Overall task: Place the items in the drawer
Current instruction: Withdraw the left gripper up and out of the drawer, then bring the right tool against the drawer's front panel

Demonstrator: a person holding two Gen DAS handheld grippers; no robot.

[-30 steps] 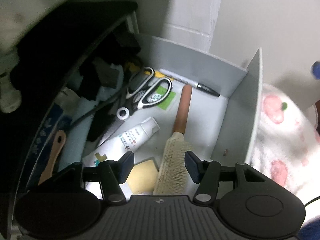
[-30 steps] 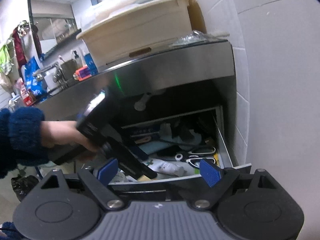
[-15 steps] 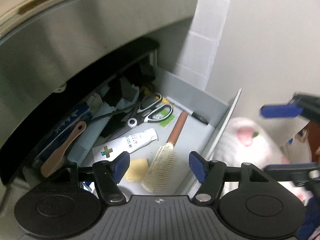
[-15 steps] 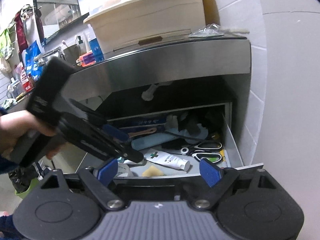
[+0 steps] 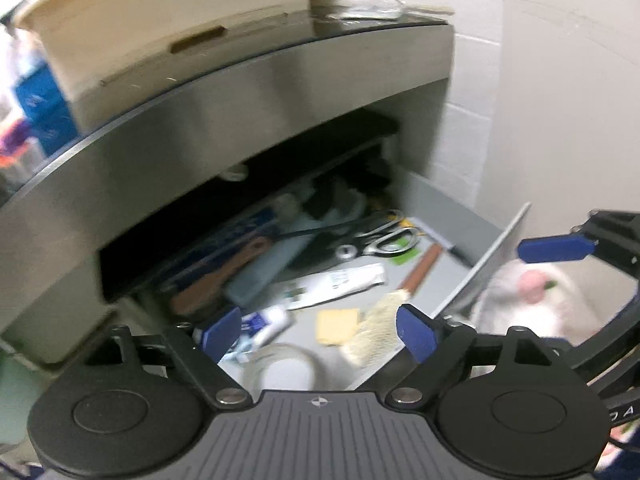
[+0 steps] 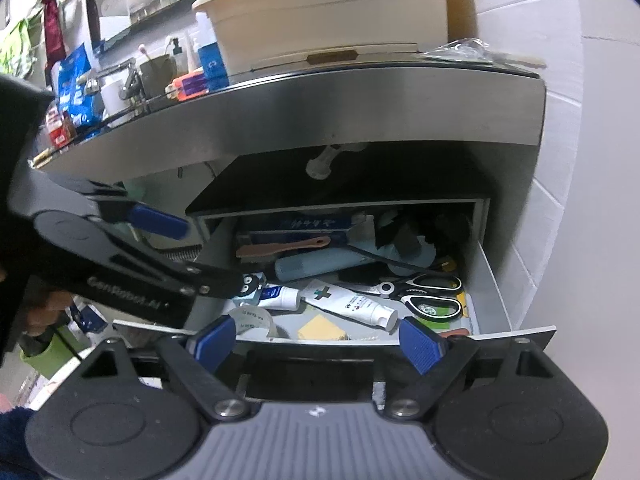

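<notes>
The grey drawer stands pulled out under a steel counter; it also shows in the left wrist view. It holds scissors, a white tube, a bristle brush, a yellow sponge, a roll of tape and other clutter. My left gripper is open and empty, above and in front of the drawer. My right gripper is open and empty, just before the drawer's front panel.
A cream tub sits on the counter, with bottles and packets to its left. A tiled wall is close on the right. A pink and white cloth lies right of the drawer front.
My left gripper has pulled up and back out of the drawer, leaving the brush lying inside. My right gripper has moved closer to the drawer front. Both stay open.
</notes>
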